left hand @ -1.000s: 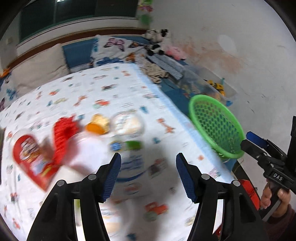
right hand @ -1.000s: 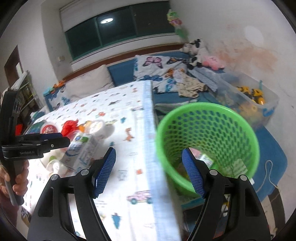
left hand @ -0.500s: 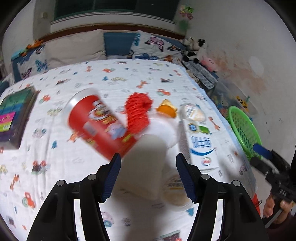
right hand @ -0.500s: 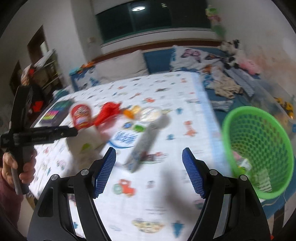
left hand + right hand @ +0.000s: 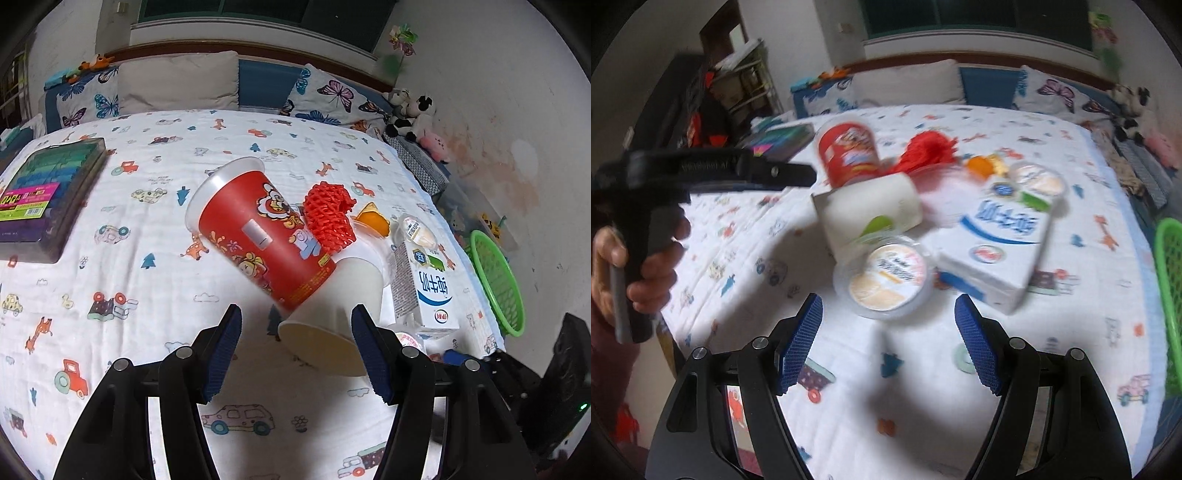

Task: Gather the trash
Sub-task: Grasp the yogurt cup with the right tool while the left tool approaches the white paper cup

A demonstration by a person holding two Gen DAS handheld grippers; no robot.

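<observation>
2 tongs (image 5: 295, 349) (image 5: 888, 341) angled downward, agape

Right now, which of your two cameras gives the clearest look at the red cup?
The left wrist view: the red cup lies sharp and near, on its side, cartoon print readable. The right wrist view shows it blurred and farther off, behind the white cup.

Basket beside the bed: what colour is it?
Bright green mesh basket, clearest in the left wrist view.
</observation>
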